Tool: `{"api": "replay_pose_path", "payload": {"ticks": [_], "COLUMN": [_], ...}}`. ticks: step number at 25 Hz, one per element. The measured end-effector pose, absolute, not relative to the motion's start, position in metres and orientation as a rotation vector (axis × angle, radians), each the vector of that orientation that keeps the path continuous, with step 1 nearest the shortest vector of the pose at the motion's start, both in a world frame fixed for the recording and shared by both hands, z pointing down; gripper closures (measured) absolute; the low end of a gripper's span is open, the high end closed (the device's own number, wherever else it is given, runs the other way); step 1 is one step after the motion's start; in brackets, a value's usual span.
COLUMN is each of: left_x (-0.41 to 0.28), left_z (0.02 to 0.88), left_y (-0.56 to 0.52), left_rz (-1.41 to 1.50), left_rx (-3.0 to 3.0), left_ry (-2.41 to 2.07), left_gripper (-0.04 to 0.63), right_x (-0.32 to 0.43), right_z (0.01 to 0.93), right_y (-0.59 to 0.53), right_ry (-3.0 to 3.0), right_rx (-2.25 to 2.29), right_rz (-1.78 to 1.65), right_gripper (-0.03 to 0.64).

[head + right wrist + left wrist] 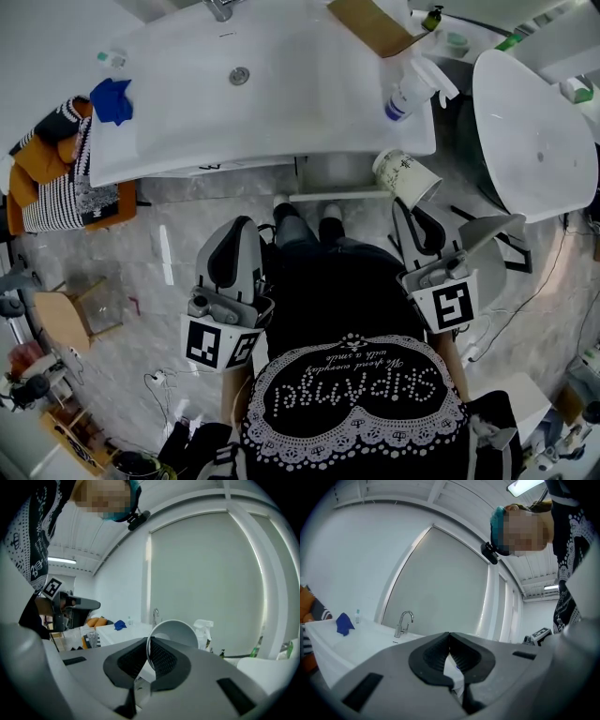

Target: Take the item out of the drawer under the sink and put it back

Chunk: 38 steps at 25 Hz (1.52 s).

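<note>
My right gripper (407, 204) (148, 640) is shut on the rim of a white paper cup (408, 176) (174, 633). The cup lies tilted, its printed side showing, just below the front right corner of the white sink (187, 112). My left gripper (246, 225) (449, 633) is held in front of the sink cabinet with its jaw tips together and nothing gripped. A white ledge (337, 196) shows under the sink front; I cannot tell whether it is the drawer. The left gripper (70, 604) also appears in the right gripper view.
On the sink are a blue cloth (112, 100) (344, 623), a faucet (218, 9) (404, 623), a spray bottle (412, 89) (204, 632) and a cardboard piece (370, 23). A white tub (539, 131) stands right. Striped and orange cloths (56, 178) lie left.
</note>
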<state>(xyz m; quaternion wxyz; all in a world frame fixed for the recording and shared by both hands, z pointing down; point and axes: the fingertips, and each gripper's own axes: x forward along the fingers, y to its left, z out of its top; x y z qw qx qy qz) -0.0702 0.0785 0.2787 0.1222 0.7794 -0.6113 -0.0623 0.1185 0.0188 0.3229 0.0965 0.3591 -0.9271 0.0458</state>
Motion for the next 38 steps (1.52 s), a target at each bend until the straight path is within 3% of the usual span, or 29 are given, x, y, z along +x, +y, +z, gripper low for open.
{"api": "replay_pose_path", "payload": {"ticks": [38], "left_x": [-0.051], "left_z": [0.284], "left_y": [0.077], "left_rz": [-0.222], "left_rx": [2.289], "left_ry": [-1.707], "left_gripper": [0.591], "right_x": [0.102], "right_z": [0.344], "right_y": [0.011], "right_ry": [-2.421], "right_rx": [0.698], "right_rz": [-0.576], "right_gripper": [0.591]}}
